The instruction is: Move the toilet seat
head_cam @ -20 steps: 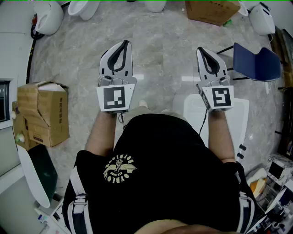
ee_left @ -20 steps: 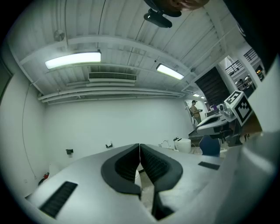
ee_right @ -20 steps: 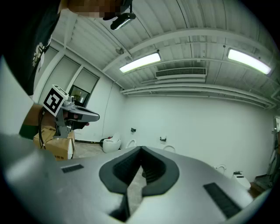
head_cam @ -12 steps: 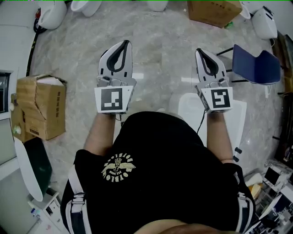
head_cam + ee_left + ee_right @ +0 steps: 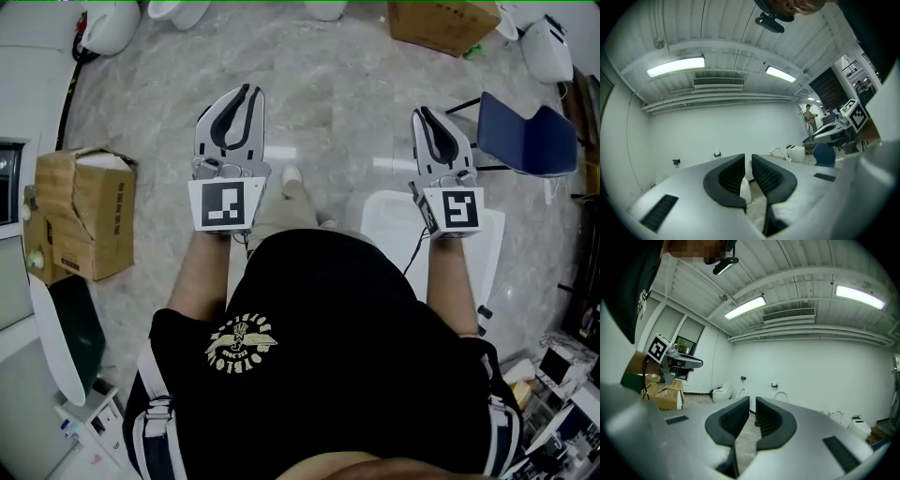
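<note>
Standing posture, both tools raised. The left gripper (image 5: pixel 246 92) and the right gripper (image 5: pixel 424 112) point level ahead of the person, each with its jaws pressed together on nothing. What appears to be the white toilet seat (image 5: pixel 487 246) lies on the floor (image 5: pixel 328 84) beneath the right gripper, untouched. Judged stage: not begun; reaching, gripping and moving remain.

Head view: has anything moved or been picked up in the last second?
A shoe has swung forward between the grippers, so the person seems to be stepping. The left gripper and right gripper have drifted slightly apart. Nothing was taken hold of or let go. Both grippers stay shut, empty and out in front, and the white toilet seat on the floor is untouched.
</note>
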{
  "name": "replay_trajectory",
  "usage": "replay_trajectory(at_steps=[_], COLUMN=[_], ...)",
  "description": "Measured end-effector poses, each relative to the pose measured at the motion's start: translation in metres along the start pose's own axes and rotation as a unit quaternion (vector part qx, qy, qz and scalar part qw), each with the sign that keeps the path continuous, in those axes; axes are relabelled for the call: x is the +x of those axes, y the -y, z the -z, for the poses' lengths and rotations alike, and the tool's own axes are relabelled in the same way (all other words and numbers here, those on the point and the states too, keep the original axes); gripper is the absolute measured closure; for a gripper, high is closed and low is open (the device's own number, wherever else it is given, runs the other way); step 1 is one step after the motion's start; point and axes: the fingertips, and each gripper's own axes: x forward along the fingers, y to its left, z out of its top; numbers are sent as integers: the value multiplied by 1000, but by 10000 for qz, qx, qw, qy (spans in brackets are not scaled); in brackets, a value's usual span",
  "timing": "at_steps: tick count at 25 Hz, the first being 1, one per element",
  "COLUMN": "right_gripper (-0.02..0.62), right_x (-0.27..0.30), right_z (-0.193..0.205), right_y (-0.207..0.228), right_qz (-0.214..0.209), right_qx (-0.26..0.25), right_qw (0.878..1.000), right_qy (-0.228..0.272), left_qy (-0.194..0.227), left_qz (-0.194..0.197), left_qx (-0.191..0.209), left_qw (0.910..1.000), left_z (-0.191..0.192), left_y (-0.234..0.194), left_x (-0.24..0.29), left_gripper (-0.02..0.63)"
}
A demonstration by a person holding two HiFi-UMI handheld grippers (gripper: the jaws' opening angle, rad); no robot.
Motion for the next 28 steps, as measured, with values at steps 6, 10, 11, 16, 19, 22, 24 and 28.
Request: replay_trajectory(at_steps=[6, 10, 11, 16, 19, 22, 24, 28], right_gripper=[421, 365, 364, 362, 362, 362, 362, 362], right_x=[12, 33, 38, 65, 86, 109, 124, 152], right_z=[17, 25, 27, 32, 32, 32, 31, 31], right_y=[5, 11, 13, 25, 29, 31, 33, 39], right_qz=[3, 86, 92, 131, 105, 71, 59, 2], right_qx=[95, 107, 119, 258, 287, 302, 311, 342], right_qw=[9999, 9997, 9996, 9992, 9990, 9988, 9988, 9989], right_qy=[-85, -217, -234, -287, -326, -376, -376, -315], left_qy=[-232, -227, -236, -291, -289, -228, -248, -351], left_qz=[-65, 6, 18, 156, 174, 16, -59, -138], left_qx=[-143, -179, -205, -230, -258, -209, -171, -124], left_qw=[9996, 9996, 9995, 9992, 9991, 9995, 9995, 9992], left_z=[27, 38, 40, 53, 57, 59, 64, 78], left_y=[-15, -23, -25, -34, -44, -64, -76, -94], left_x=[8, 26, 32, 62, 80, 95, 104, 124], left_gripper=[578, 564, 540, 471, 434, 434, 434, 436])
